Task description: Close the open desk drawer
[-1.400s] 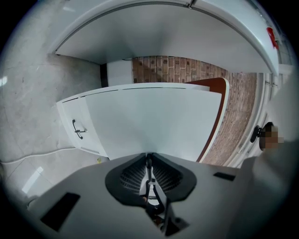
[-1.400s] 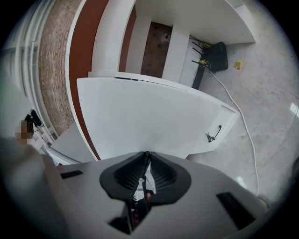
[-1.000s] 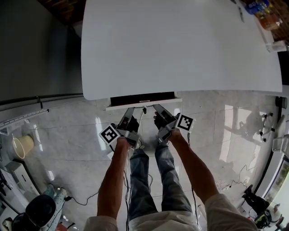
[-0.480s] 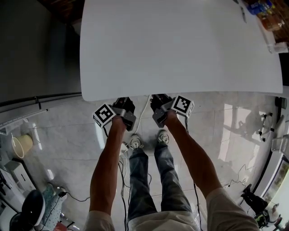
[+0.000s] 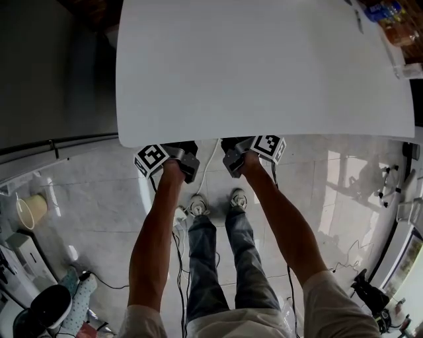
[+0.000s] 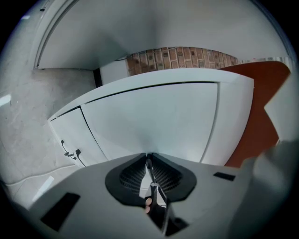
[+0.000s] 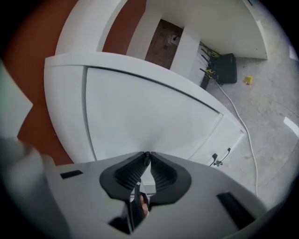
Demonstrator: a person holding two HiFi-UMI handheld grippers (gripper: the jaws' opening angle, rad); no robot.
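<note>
The white desk top [image 5: 264, 66] fills the upper part of the head view, and no drawer juts out from under its front edge. Both grippers reach under that edge, so only their marker cubes, left [image 5: 152, 159] and right [image 5: 268, 146], and their bodies show there. In the left gripper view the left gripper [image 6: 148, 155] is shut and empty, its tips right at the white drawer front [image 6: 154, 121]. In the right gripper view the right gripper [image 7: 148, 154] is also shut and empty, against the same drawer front [image 7: 140, 112].
The person's shoes [image 5: 198, 208] stand on the marble floor just below the grippers, with a white cable [image 5: 209, 165] between them. A black box with cables [image 7: 225, 68] lies under the desk. A yellow bucket [image 5: 30, 212] sits at the far left, and bottles [image 5: 390, 20] stand on the desk's far right corner.
Both grippers have moved forward to the desk's front edge. The drawer that stuck out from under the desk top has slid in and no longer shows in the head view.
</note>
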